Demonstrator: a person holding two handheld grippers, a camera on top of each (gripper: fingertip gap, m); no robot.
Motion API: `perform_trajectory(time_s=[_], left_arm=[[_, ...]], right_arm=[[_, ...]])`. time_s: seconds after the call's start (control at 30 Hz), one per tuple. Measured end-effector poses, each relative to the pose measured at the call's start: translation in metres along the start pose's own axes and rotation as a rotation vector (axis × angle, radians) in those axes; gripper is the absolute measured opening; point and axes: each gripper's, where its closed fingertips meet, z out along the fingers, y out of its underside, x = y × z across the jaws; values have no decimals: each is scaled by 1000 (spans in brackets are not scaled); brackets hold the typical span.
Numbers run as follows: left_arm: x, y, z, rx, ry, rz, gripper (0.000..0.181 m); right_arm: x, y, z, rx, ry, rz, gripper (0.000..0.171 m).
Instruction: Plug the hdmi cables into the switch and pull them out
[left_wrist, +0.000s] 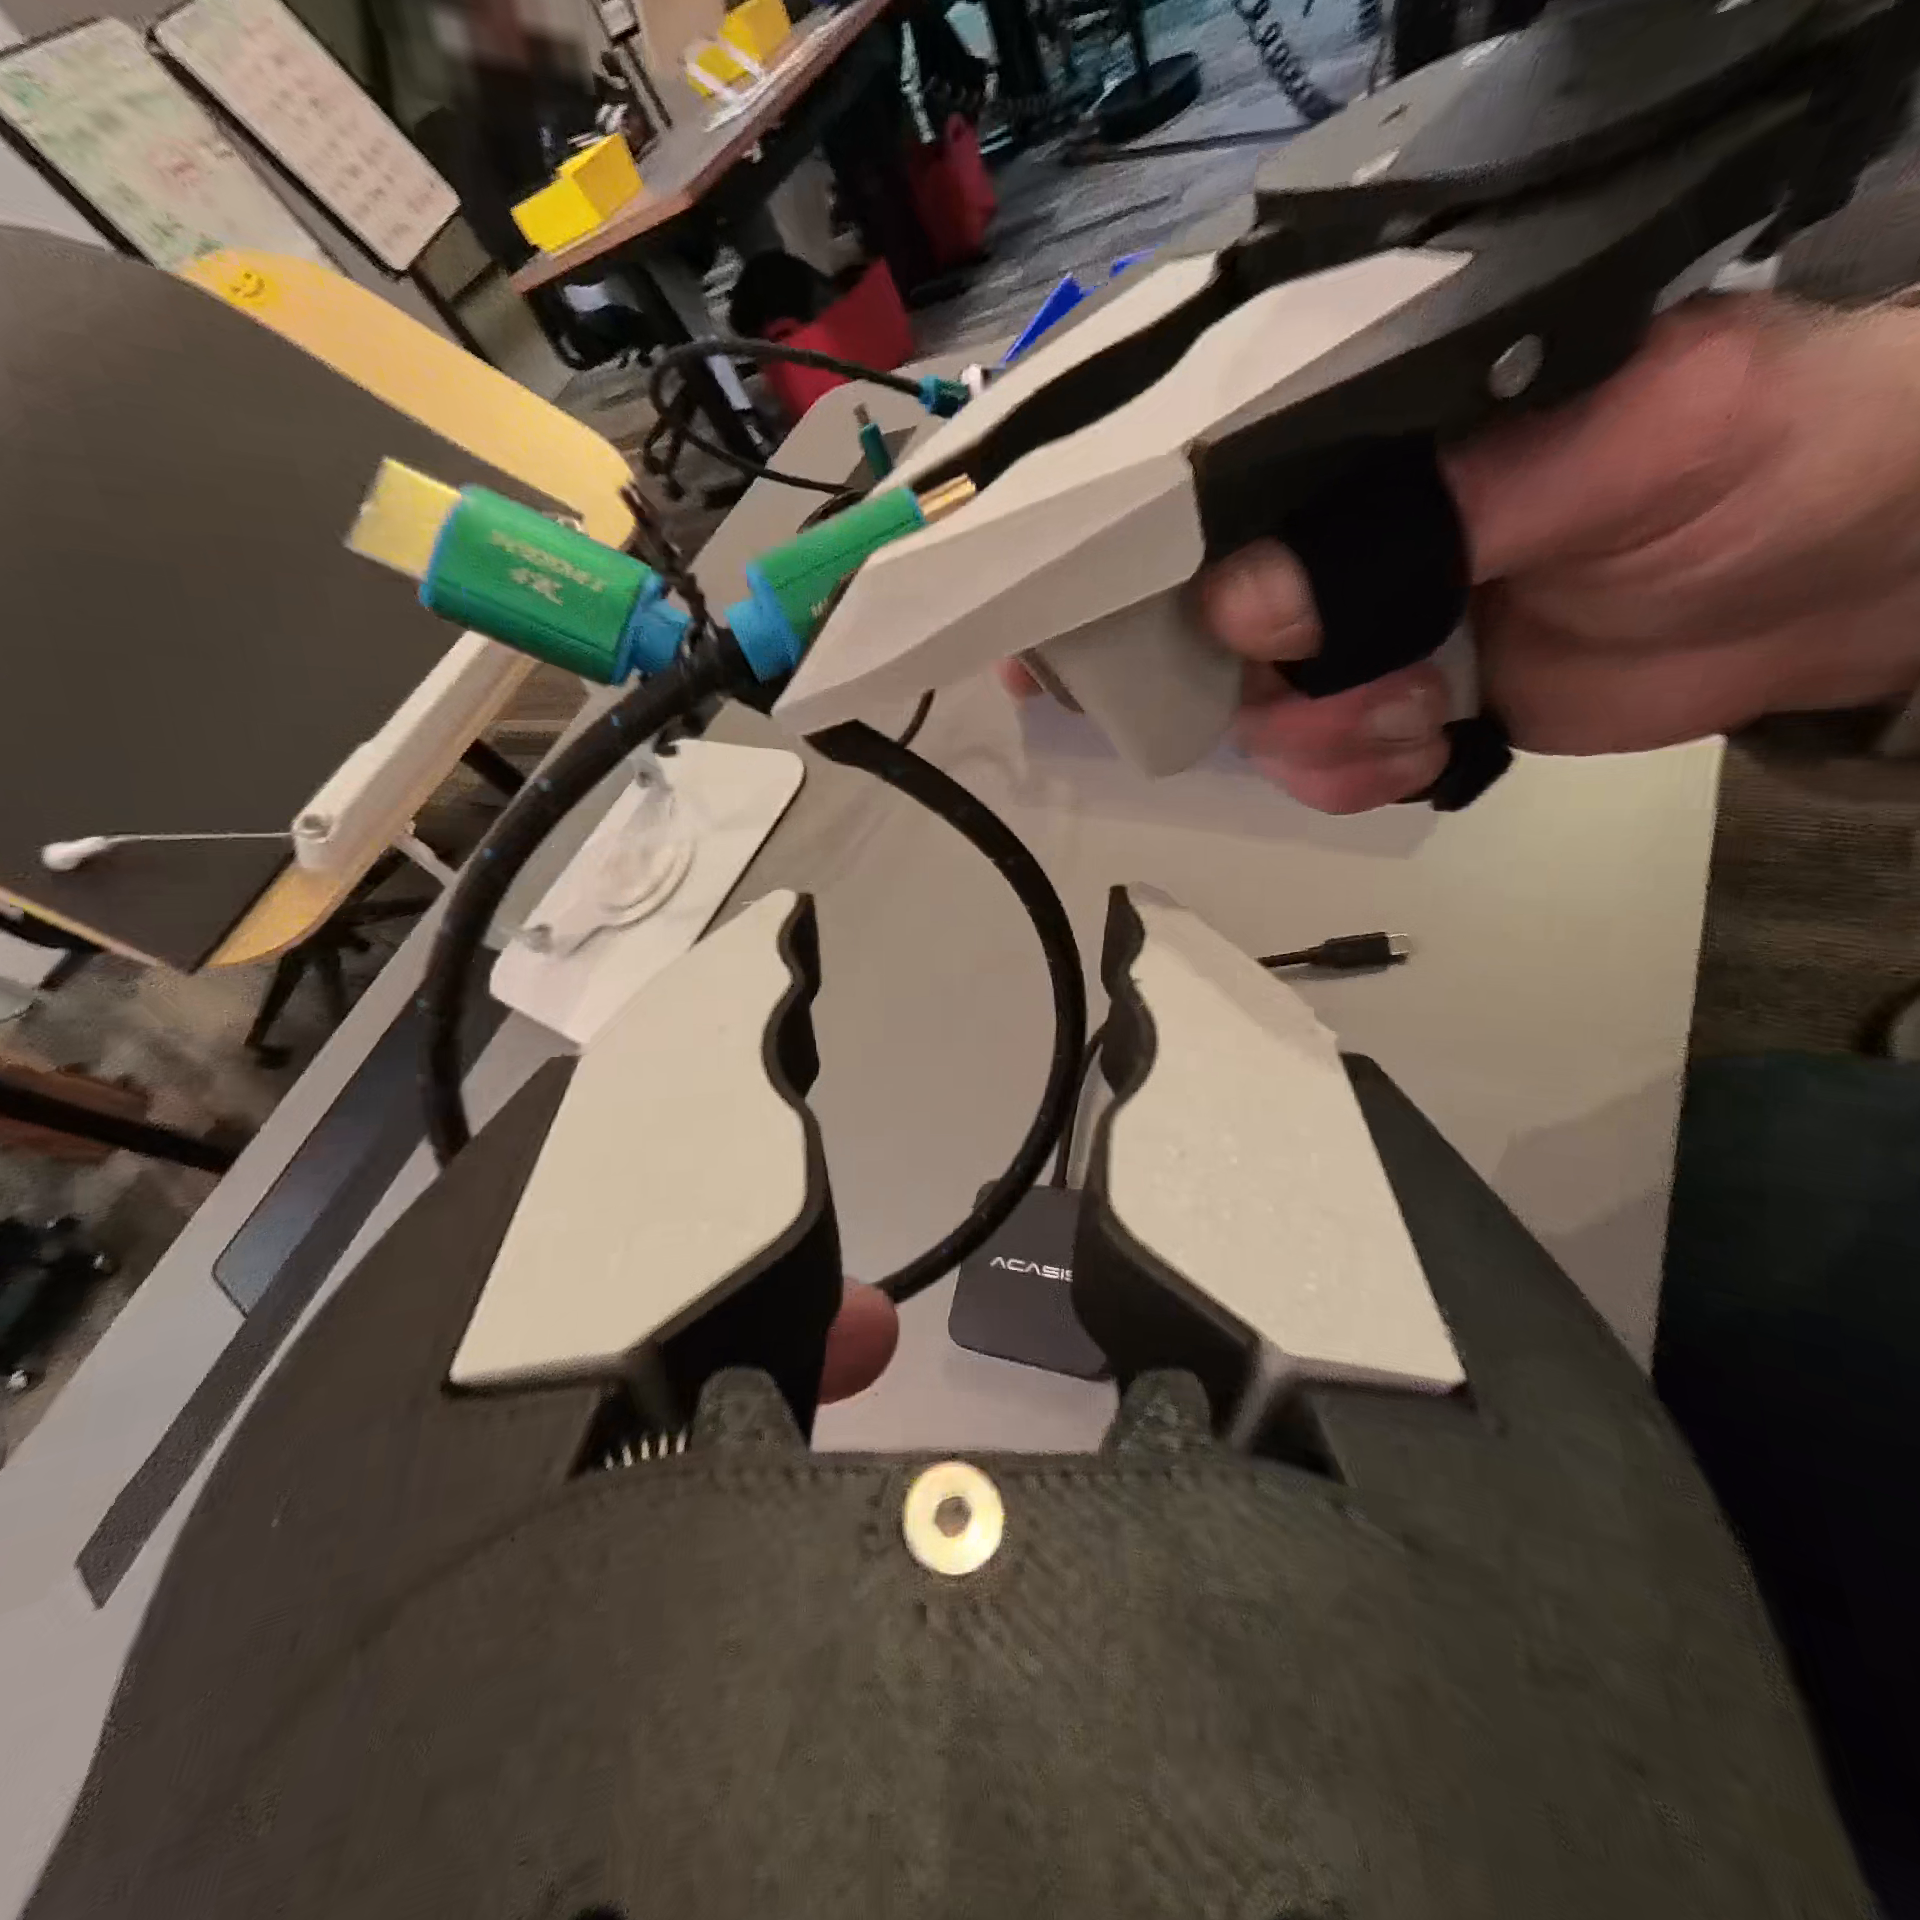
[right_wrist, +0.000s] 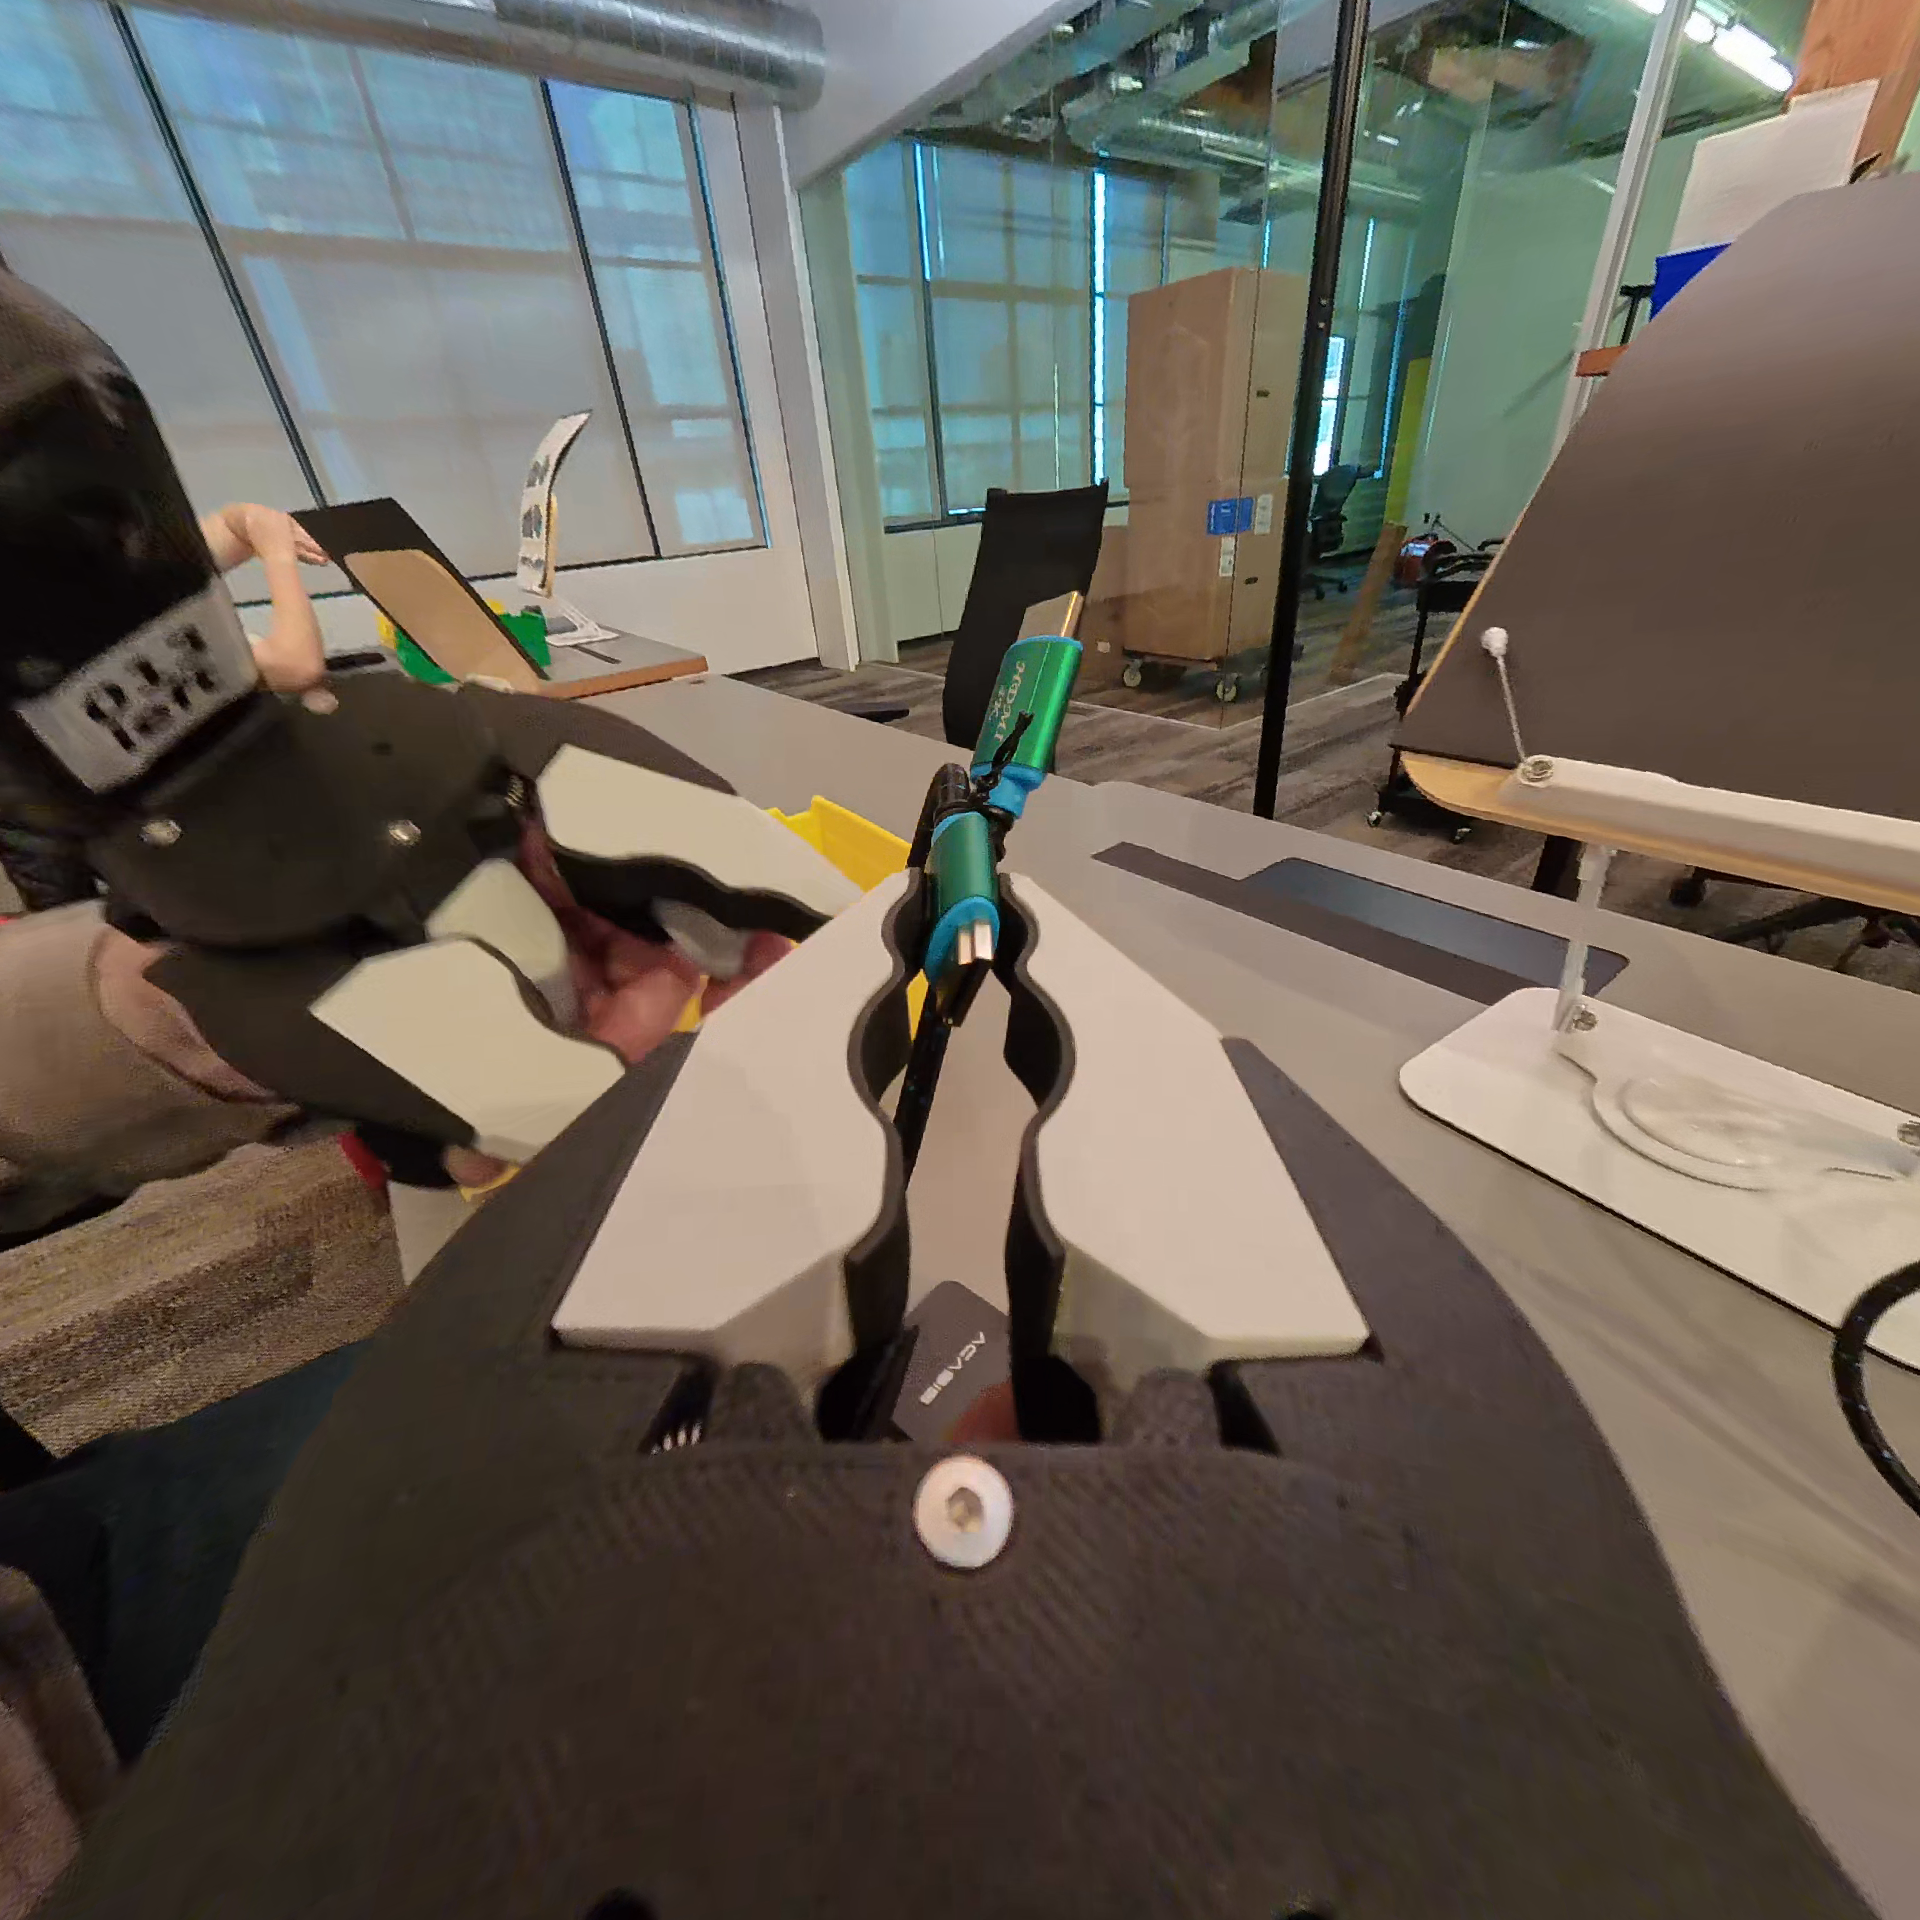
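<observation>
My right gripper (right_wrist: 964, 894) is shut on a green HDMI plug (right_wrist: 961, 883) with a blue collar, held above the grey table (right_wrist: 1455, 1403). A second green plug (right_wrist: 1023, 696), tied to the same black cable, sticks up free beyond it. In the left wrist view the right gripper (left_wrist: 842, 592) holds its plug (left_wrist: 821, 582); the free plug (left_wrist: 530, 582) points left, and the black cable (left_wrist: 1049, 935) loops down. The black switch (left_wrist: 1023, 1299) lies on the table, also seen between the right fingers (right_wrist: 956, 1361). My left gripper (left_wrist: 961, 904) is open and empty above the switch, and shows at left (right_wrist: 665, 966).
A white stand base (left_wrist: 644, 862) with a white arm sits on the table beyond the cable, to the right in the right wrist view (right_wrist: 1662, 1091). A small black cable end (left_wrist: 1340, 951) lies at the right. A yellow bin (right_wrist: 831, 831) stands behind the grippers. A dark board (right_wrist: 1714, 520) leans at right.
</observation>
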Motion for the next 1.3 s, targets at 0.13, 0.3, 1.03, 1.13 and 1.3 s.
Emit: perform_trajectory(time_s=[0.13, 0.3, 1.03, 1.13, 1.3], left_arm=[[-1, 4, 12, 8, -93, -12, 51], [-6, 0, 10, 64, -159, 1, 17], [-49, 26, -1, -121, -333, 298, 1], [-51, 27, -2, -138, -348, 329, 1], [-52, 29, -1, -148, -349, 343, 1]], right_arm=[[-16, 0, 4, 13, -50, 11, 9], [-28, -1, 7, 36, -98, 39, 9], [-24, -2, -7, -17, -106, -151, 13], [-28, -2, -7, -17, -116, -169, 11], [-26, 0, -6, -37, -95, -183, 0]])
